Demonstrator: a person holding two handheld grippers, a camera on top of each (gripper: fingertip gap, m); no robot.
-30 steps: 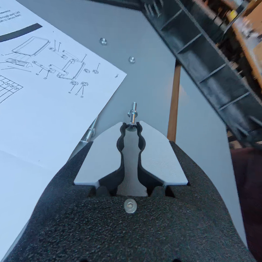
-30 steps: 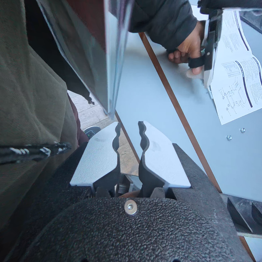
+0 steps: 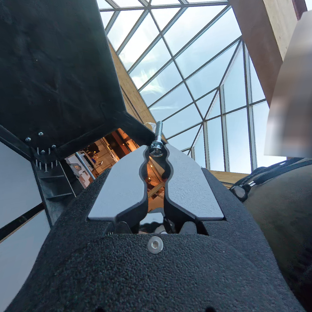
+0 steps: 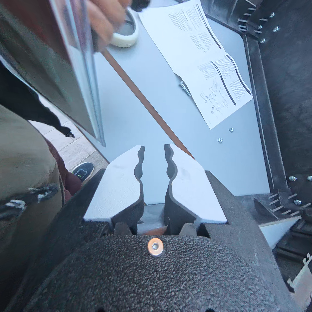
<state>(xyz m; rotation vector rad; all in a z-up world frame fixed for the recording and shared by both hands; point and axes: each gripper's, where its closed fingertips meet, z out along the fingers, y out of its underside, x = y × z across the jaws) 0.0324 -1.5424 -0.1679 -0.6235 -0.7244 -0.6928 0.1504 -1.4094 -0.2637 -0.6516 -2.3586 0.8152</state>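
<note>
- Left wrist view: the left gripper pointed upward toward a glazed roof of dark bars and pale panes, and its fingertips were pinched on the head of one silver bolt.
- The bolt was bright metal with a rounded head seated in the topmost notch between the tips. A nut or washer sat low on its shank just above the head, and the threaded end stood up past the fingertips, tilted slightly right.
- To the upper left hung the textured underside of a black plastic panel. Four small silver screw heads showed near its lower corner, above a grey table surface at the left edge.
- Right wrist view: the right gripper was held above the grey table, its jaws a narrow gap apart with nothing between them.
- One white instruction sheet with printed text and line diagrams lay on the table, with one loose silver bolt touching its near edge.
- Two small silver nuts lay on the table just past the sheet's corner, near each other but apart.
- A person's hand, blurred, appeared at the top beside a white ring-shaped part, with a clear sheet edge slanting down at left.
- The black ribbed panel ran along the table's right side.
- One dark shoe was visible on the floor at lower left.
</note>
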